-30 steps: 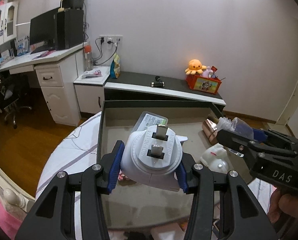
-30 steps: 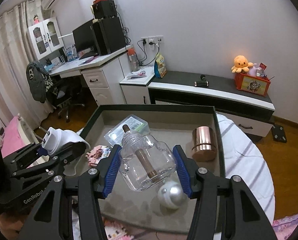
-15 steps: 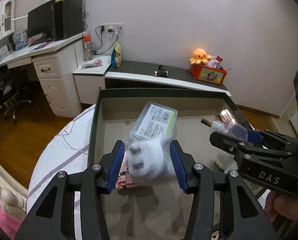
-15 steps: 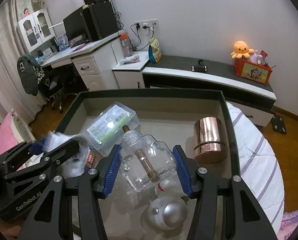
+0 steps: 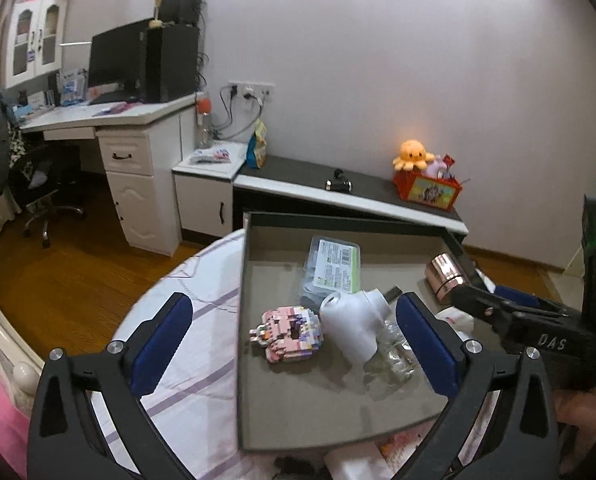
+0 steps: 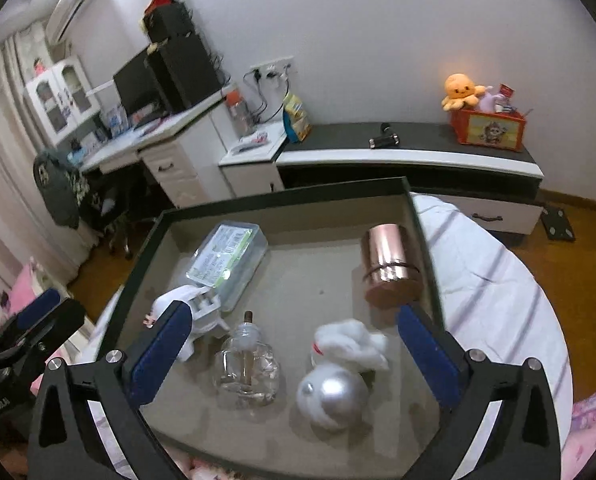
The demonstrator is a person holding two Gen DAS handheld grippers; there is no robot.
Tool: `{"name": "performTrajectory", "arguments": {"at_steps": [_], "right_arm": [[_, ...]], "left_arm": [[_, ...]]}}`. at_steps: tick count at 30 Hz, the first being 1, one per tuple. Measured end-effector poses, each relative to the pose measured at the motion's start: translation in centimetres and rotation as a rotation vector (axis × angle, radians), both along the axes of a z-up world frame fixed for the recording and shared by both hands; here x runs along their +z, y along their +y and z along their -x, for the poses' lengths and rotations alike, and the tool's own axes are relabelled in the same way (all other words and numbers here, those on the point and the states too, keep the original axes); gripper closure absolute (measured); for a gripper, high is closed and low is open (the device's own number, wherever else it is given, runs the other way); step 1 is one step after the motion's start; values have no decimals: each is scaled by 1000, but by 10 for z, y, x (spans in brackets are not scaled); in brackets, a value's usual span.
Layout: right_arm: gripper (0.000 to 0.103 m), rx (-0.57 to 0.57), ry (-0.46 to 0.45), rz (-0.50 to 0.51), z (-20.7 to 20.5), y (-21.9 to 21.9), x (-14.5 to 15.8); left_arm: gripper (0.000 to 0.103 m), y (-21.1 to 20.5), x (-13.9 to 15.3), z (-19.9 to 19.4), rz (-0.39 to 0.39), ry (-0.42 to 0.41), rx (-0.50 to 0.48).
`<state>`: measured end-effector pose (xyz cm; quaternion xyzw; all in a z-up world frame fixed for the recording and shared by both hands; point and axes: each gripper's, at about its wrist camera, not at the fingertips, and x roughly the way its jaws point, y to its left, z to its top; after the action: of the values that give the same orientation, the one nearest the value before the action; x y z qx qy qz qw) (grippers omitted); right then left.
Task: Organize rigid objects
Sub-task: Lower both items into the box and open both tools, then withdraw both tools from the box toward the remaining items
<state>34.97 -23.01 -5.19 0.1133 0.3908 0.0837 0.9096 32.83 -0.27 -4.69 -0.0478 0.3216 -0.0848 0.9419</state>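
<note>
A dark-rimmed tray [image 5: 241,280] [image 6: 422,232] sits on a round table. In it lie a white plug adapter [image 5: 354,324] [image 6: 201,312], a clear glass bottle [image 6: 247,372] [image 5: 390,356], a pink block figure [image 5: 287,334], a clear plastic box with a green label [image 5: 332,268] [image 6: 225,260], a copper tin [image 6: 390,264] [image 5: 446,276] and a white-and-silver toy [image 6: 338,380]. My left gripper [image 5: 293,340] is open and empty above the adapter. My right gripper [image 6: 289,352] is open and empty above the bottle.
The table has a white striped cloth [image 5: 193,320] [image 6: 490,288]. Beyond it stand a low cabinet [image 5: 338,196] with an orange plush and a red box [image 6: 486,124], a white desk [image 5: 97,120] with a monitor, and an office chair [image 5: 37,184].
Both grippers opened and pulled back. The left let go of the white adapter and the right let go of the glass bottle; both now lie in the tray.
</note>
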Motion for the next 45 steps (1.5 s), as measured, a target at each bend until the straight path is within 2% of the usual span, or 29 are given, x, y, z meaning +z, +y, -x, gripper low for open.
{"name": "performTrajectory", "arguments": {"at_steps": [4,11,23,33,45], "right_arm": [[0,-39,-38,1,30,-4,15],[0,-75,-140,35,88,2,42],[0,-125,-233,121,162,7,65],[0,-120,-273,183,195,19,74],[0,-129,-293,198,211,25,80]], "left_arm": [[0,5,12,25,3,-31,16],[0,0,27,69,-41,-70,4],[0,-1,42,134,-58,-126,10],[0,-4,40,163,-65,-117,14],[0,-4,43,179,-67,-132,19]]}}
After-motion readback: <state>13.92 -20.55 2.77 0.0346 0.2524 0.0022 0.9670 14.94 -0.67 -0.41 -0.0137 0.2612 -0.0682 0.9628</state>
